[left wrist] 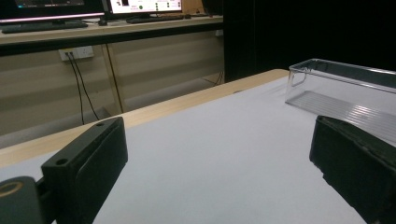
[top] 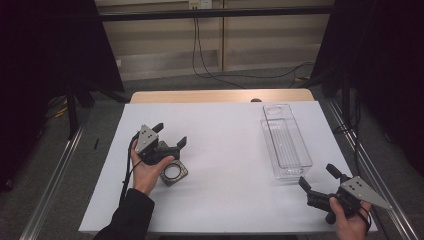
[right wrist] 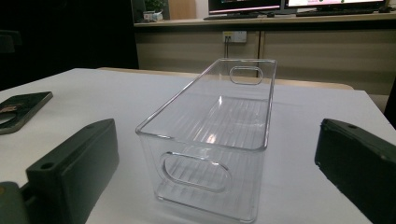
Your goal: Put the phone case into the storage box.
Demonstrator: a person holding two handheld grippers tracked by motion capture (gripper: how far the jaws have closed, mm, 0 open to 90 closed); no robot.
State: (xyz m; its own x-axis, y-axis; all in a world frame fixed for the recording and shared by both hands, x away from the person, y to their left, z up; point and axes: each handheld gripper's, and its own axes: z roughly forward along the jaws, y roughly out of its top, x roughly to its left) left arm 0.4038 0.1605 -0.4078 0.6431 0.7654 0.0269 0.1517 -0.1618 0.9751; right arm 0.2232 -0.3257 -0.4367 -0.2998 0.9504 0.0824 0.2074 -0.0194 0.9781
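A clear plastic bin (top: 286, 141) stands empty on the right of the white table (top: 225, 165), long side running away from me. In the right gripper view the clear bin (right wrist: 219, 140) stands straight ahead between the wide-apart jaws. My right gripper (top: 318, 178) is open, just short of the bin's near end. My left gripper (top: 170, 135) is open at the left, held above the table with nothing in it. A dark square plate with a round hole (top: 173, 172) lies flat under the left hand. The left gripper view has the bin (left wrist: 345, 93) far to the right.
The table's wooden far edge (top: 220, 95) carries a small dark mark. Metal rails (top: 370, 165) run along both sides of the table. Black curtains hang left and right. Cables trail on the floor behind. A desk with monitors (right wrist: 289, 5) stands beyond.
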